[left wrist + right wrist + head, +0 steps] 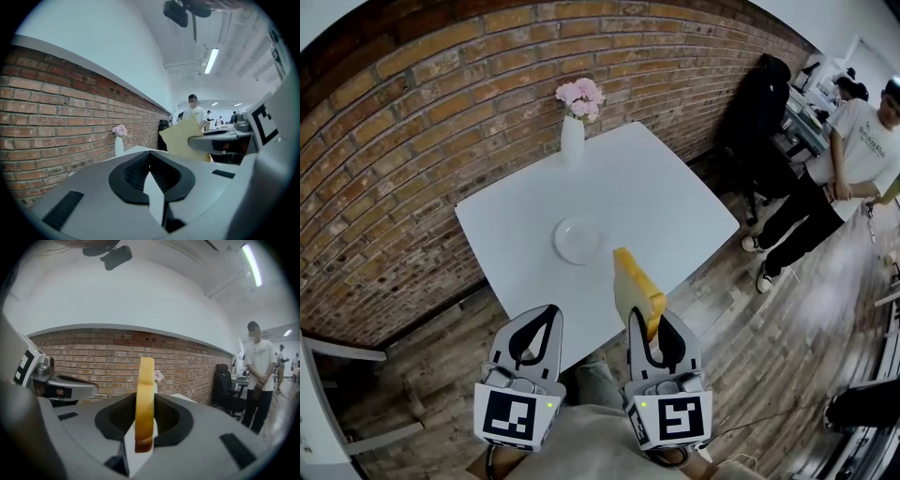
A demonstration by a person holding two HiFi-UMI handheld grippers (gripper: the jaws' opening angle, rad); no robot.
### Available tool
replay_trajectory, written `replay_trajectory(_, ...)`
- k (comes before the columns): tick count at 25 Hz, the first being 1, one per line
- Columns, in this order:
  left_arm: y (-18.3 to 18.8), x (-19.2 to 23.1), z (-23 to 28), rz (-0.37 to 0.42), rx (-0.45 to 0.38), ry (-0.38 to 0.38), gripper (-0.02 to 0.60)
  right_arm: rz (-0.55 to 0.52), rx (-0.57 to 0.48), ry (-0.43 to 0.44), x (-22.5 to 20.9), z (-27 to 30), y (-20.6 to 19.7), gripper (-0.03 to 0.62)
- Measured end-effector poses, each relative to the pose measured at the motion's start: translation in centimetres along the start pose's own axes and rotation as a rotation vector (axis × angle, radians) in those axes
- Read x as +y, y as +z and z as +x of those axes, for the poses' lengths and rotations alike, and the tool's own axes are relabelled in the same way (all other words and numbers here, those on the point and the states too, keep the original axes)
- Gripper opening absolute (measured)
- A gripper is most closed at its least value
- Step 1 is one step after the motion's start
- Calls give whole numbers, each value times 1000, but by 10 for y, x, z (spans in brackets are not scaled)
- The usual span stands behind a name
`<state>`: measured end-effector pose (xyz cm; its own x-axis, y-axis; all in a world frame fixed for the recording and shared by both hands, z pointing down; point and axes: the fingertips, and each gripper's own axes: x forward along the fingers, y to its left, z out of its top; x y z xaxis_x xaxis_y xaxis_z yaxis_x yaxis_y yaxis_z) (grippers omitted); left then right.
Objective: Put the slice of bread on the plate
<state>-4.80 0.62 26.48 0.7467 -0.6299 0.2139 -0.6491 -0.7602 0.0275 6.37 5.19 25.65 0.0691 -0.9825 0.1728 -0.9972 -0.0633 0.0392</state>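
Table (675, 197) ahead: we carry the slice of bread (636, 292), clamped in our right gripper (649, 319).
Left gripper (551, 311) closed, empty; next, reach over the plate (578, 240) and lower.

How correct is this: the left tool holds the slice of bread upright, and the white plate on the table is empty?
Wrong in one point: the right tool holds the slice of bread upright, as the right gripper view shows; the left tool holds nothing. The white plate on the table is indeed empty.
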Motion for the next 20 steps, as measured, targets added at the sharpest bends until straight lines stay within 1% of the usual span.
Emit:
replay_trajectory(2,1,4,5,4,3,12,9,5,3,11,-2,9,-2,95)
replay_trajectory(5,0,11,15,-10,19,33,9,9,19,40,-4,23,-7,95)
replay_trajectory(11,2,20,39,-25,21,61,9,-9,28,93,-12,56,-5,94)
replay_trajectory(20,-4,32,65,-36,38,107,9,-22,58,171,-13,95,-13,94)
